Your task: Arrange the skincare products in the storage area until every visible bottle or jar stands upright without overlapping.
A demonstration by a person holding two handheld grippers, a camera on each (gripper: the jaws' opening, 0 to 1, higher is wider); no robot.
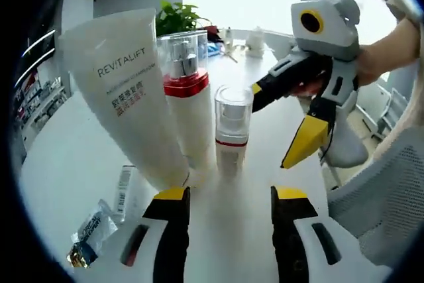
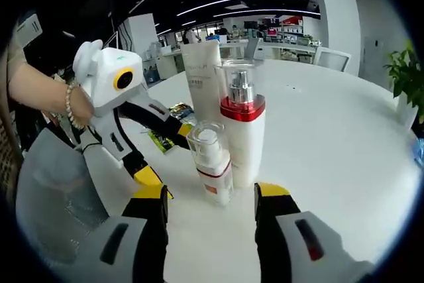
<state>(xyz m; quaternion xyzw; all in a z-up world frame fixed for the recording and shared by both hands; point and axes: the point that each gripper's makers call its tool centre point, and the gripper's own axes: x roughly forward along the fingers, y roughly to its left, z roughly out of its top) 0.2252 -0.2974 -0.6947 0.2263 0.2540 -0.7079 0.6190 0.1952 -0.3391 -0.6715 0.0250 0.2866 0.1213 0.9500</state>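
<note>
Left gripper view: REVITALIFT tube [image 1: 129,94] stands upright, leaning.

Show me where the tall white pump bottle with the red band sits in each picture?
Left gripper view: tall white pump bottle with the red band, upper centre-left.
Right gripper view: the same bottle, centre.
Shared landmark: the small clear-capped white bottle standing next to it.
</note>
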